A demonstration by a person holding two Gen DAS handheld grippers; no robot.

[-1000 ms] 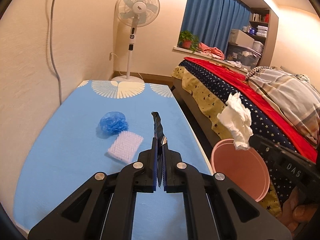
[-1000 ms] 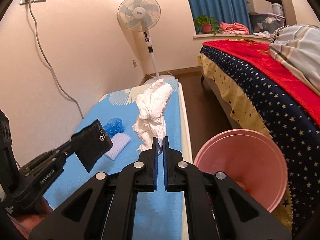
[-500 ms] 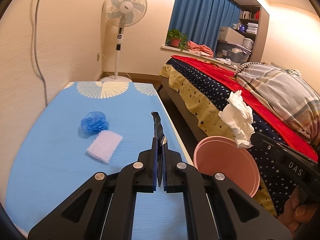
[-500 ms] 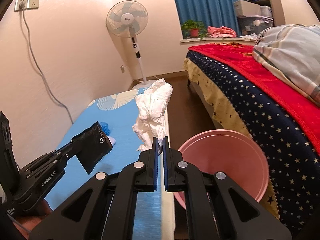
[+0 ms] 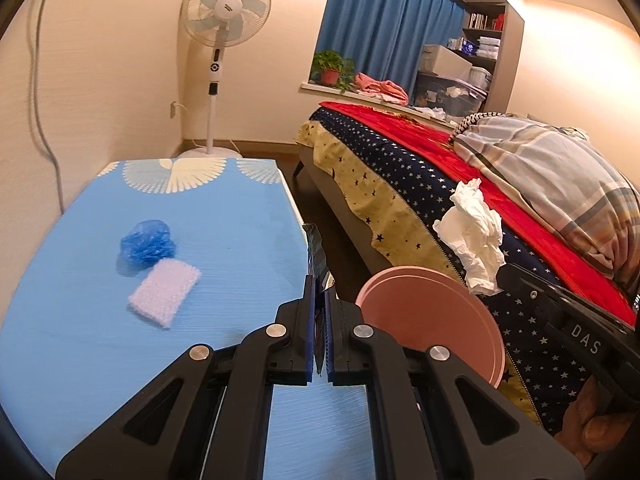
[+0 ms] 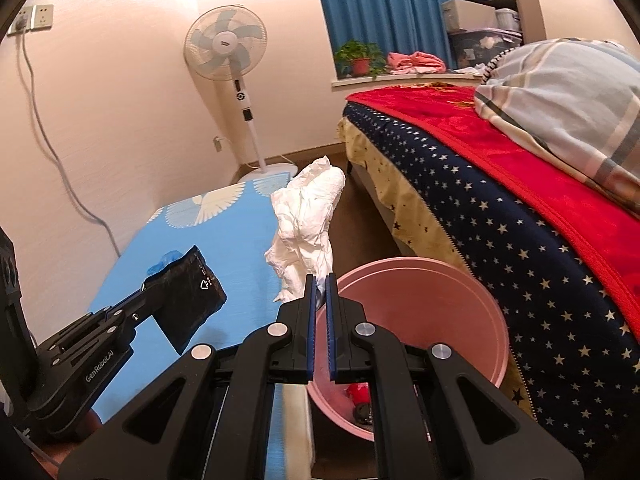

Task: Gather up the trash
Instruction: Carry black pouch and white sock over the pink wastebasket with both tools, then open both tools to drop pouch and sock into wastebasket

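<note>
Both held scraps, crumpled white tissue (image 6: 306, 224) and black wrapper (image 6: 188, 300), have neared the pink bin (image 6: 420, 320).

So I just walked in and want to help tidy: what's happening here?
A person is collecting trash with two handheld grippers. The left gripper is shut on a dark wrapper, and the right gripper is shut on a crumpled white tissue. Both are near the pink bin on the floor between table and bed. A blue plastic wad and a pale foam piece lie on the blue table.
</note>
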